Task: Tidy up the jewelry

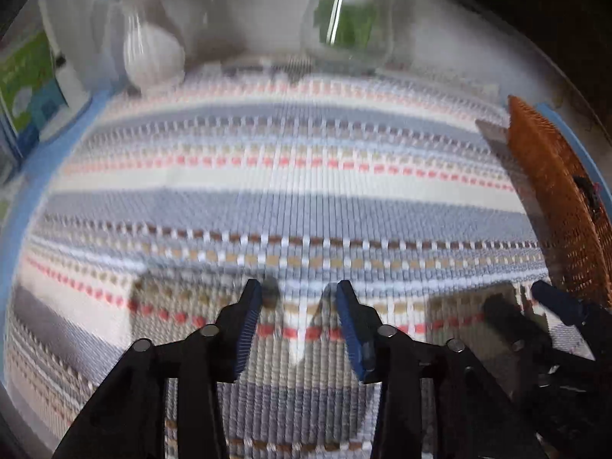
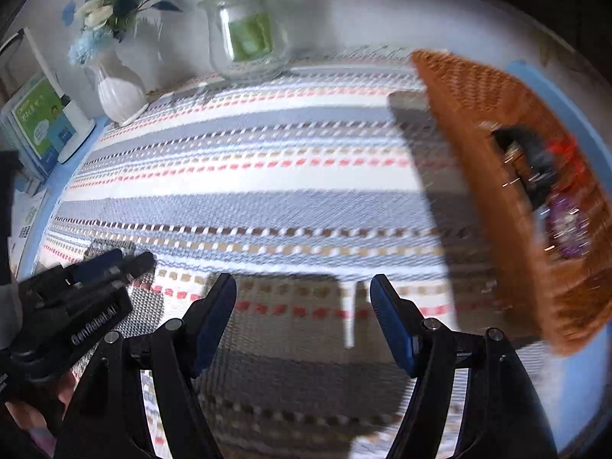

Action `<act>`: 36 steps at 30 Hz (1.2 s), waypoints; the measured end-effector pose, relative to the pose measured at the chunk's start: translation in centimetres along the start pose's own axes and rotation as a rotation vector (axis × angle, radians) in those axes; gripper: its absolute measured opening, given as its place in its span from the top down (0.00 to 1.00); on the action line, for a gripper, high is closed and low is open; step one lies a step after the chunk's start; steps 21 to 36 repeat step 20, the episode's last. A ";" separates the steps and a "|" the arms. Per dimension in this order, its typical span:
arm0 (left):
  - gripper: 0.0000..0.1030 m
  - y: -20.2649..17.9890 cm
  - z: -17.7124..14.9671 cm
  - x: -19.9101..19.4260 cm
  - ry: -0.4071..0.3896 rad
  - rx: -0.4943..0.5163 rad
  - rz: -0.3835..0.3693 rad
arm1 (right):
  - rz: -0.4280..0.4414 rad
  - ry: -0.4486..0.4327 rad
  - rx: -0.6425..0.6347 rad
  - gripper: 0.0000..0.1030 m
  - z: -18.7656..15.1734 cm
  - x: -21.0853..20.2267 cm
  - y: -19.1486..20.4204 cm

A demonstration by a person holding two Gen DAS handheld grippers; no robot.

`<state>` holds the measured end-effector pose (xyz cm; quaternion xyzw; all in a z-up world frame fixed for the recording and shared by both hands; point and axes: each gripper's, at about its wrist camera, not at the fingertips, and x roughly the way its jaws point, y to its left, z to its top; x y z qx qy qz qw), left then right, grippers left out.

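Jewelry, a blurred heap of dark, red and purple pieces, lies inside the brown woven wicker basket at the right edge of the striped woven cloth on the counter. Both the left tongs and right tongs hover spread wide and empty above the cloth.

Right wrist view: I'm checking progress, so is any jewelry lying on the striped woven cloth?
No, the striped woven cloth shows only shadows, while blurred dark, red and purple items sit inside the brown wicker basket.
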<state>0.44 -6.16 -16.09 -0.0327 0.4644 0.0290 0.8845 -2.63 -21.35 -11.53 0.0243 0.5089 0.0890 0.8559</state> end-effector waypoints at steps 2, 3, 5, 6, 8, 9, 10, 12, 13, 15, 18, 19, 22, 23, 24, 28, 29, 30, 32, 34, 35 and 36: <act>0.52 -0.6 -0.6 0.3 -0.033 0.049 0.024 | -0.019 -0.011 0.015 0.23 -0.6 0.6 0.2; 0.52 -0.7 -0.8 0.4 -0.045 0.054 0.017 | -0.024 -0.036 0.012 0.16 -0.9 0.5 0.4; 0.43 -0.6 -1.7 0.3 -0.099 0.031 0.019 | -0.029 -0.034 0.015 0.10 -1.3 0.8 0.4; 0.41 -0.3 -1.7 0.4 -0.096 0.014 0.015 | -0.045 -0.050 0.012 0.07 -1.5 0.8 0.4; 0.35 0.6 -1.7 0.6 -0.090 -0.030 -0.018 | -0.058 -0.056 -0.010 0.05 -1.7 0.9 0.7; 0.35 0.8 -1.8 0.6 -0.092 -0.037 -0.031 | -0.072 -0.054 -0.030 0.05 -1.8 1.0 1.0; 0.27 0.6 -1.9 0.8 -0.090 -0.031 -0.049 | -0.087 -0.053 -0.052 0.04 -1.9 1.1 1.2; 0.20 0.2 -1.9 0.9 -0.078 -0.002 -0.055 | -0.110 -0.059 -0.133 0.00 -2.4 1.6 2.1; 0.17 -0.3 -1.9 1.0 -0.072 0.019 -0.035 | -0.111 -0.063 -0.132 0.00 -2.5 1.4 2.2; 0.15 -0.5 -1.7 1.1 -0.069 0.026 -0.040 | -0.098 -0.060 -0.119 0.00 -2.5 1.4 1.9; 0.15 -0.4 -1.8 0.9 -0.069 0.025 -0.043 | -0.100 -0.060 -0.121 0.00 -2.5 1.3 2.0; 0.15 -0.4 -1.7 0.9 -0.068 0.025 -0.042 | -0.099 -0.060 -0.120 0.00 -2.5 1.3 2.0; 0.15 -0.3 -1.7 0.8 -0.068 0.025 -0.043 | -0.101 -0.060 -0.122 0.00 -2.5 1.4 2.0; 0.15 -0.3 -1.7 0.8 -0.068 0.025 -0.043 | -0.101 -0.060 -0.122 0.00 -2.5 1.4 2.0; 0.15 -0.3 -1.7 0.8 -0.068 0.025 -0.043 | -0.101 -0.060 -0.122 0.00 -2.5 1.4 2.0; 0.15 -0.3 -1.7 0.8 -0.068 0.025 -0.043 | -0.101 -0.060 -0.122 0.00 -2.5 1.4 2.0; 0.15 -0.3 -1.7 0.8 -0.068 0.025 -0.043 | -0.101 -0.060 -0.122 0.00 -2.5 1.4 2.0; 0.15 -0.3 -1.7 0.8 -0.068 0.025 -0.043 | -0.101 -0.060 -0.122 0.00 -2.5 1.4 2.0; 0.15 -0.3 -1.7 0.8 -0.068 0.025 -0.043 | -0.101 -0.060 -0.122 0.00 -2.5 1.4 2.0; 0.15 -0.3 -1.7 0.8 -0.068 0.025 -0.043 | -0.101 -0.060 -0.122 0.00 -2.5 1.4 2.0; 0.15 -0.3 -1.7 0.8 -0.068 0.025 -0.043 | -0.101 -0.060 -0.122 0.00 -2.5 1.4 2.0; 0.15 -0.3 -1.7 0.8 -0.068 0.025 -0.043 | -0.101 -0.060 -0.122 0.00 -2.5 1.4 2.0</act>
